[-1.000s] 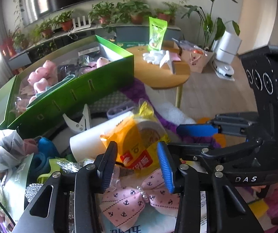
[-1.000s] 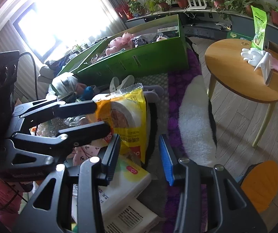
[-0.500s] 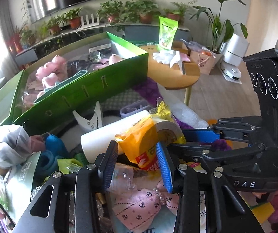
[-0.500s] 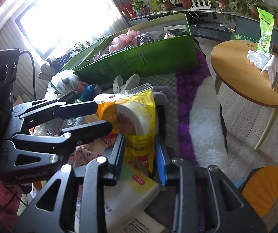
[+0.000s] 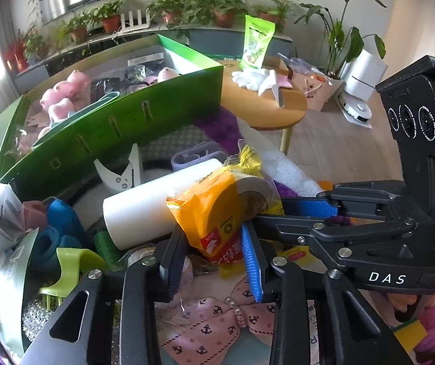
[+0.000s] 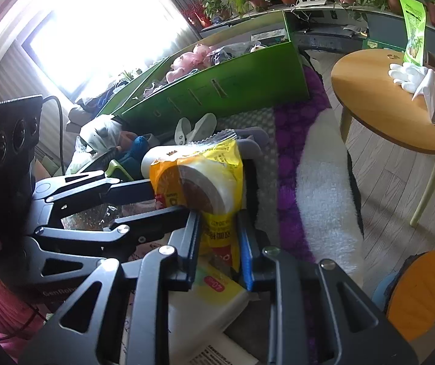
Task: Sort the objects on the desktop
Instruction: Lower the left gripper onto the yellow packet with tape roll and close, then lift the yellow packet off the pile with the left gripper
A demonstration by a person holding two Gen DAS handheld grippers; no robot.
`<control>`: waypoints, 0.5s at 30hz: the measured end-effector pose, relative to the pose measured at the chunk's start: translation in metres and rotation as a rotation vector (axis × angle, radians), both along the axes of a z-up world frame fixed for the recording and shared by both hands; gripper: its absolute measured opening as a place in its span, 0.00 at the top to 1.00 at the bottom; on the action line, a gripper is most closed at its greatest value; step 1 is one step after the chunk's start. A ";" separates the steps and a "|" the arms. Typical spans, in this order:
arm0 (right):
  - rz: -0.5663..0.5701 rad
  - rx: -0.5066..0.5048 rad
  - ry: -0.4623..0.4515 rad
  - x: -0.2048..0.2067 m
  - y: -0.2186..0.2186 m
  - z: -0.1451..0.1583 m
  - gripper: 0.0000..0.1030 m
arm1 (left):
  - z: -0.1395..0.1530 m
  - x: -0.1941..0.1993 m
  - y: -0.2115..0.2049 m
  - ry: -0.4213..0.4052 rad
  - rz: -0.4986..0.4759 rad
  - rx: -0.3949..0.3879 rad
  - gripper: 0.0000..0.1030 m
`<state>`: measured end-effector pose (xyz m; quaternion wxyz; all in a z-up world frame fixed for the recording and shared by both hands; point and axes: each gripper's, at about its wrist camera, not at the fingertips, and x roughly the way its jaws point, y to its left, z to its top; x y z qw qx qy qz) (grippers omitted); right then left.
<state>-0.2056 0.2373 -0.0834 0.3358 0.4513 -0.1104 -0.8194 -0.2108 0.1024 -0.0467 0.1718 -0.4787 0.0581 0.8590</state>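
A yellow pack with a roll of tape inside [image 5: 217, 210] sits on top of the desktop clutter. My left gripper [image 5: 214, 252] has the pack's lower red-printed end between its pads, and its jaws are closing on it. My right gripper [image 5: 269, 213] reaches in from the right onto the roll end. In the right wrist view the right gripper [image 6: 220, 240] pinches the pack's [image 6: 205, 179] lower flap, its jaws closing too. There the left gripper [image 6: 168, 199] comes in from the left onto the pack. A white roll [image 5: 144, 210] lies right behind it.
A long green box [image 5: 126, 121] with pink plush toys stands behind the pile. A pink anchor-print bow [image 5: 208, 325], a white clip [image 5: 123, 170], blue items [image 5: 62, 219] and a light green clip [image 5: 71, 261] lie around. A round wooden table [image 6: 378, 109] stands to the right, beside a white rug [image 6: 323, 197].
The right gripper's jaws have narrowed from wide apart onto the pack's flap. The left jaws have also narrowed on the pack. Neither hand has shifted much.
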 end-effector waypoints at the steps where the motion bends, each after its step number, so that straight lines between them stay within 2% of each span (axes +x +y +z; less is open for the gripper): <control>1: 0.000 -0.001 0.000 0.000 0.000 0.000 0.76 | 0.000 0.001 0.000 0.001 0.001 0.000 0.67; 15: -0.014 0.011 0.035 0.011 0.007 0.017 0.78 | 0.021 0.014 0.010 0.073 -0.016 -0.010 0.68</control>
